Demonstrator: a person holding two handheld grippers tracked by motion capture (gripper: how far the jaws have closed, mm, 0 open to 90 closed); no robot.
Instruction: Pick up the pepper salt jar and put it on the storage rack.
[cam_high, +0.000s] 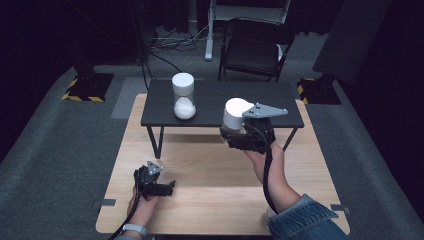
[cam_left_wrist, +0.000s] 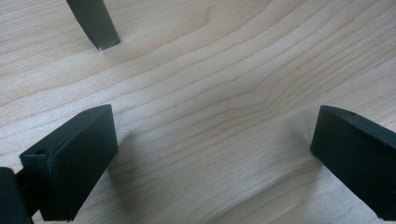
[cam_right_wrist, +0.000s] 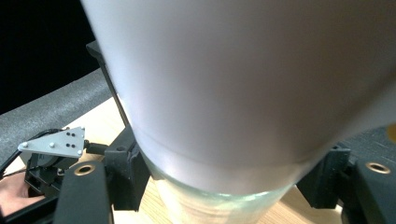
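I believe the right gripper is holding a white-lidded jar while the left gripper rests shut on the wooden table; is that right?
Not quite: the left gripper is open, not shut. The left gripper view shows its two black jaws standing wide apart over the bare wooden table with nothing between them. The rest holds: in the high view the right gripper is closed on the white-lidded jar.

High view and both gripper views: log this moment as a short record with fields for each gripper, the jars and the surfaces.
right gripper: shut on a white-lidded jar, lifted at the front edge of the black shelf
held jar: clear body between the jaws, white lid toward the camera in the right gripper view
left gripper: open, jaws wide apart, low over the wooden table, holding nothing
second jar: upright on the black shelf, white lid, white contents in its lower part
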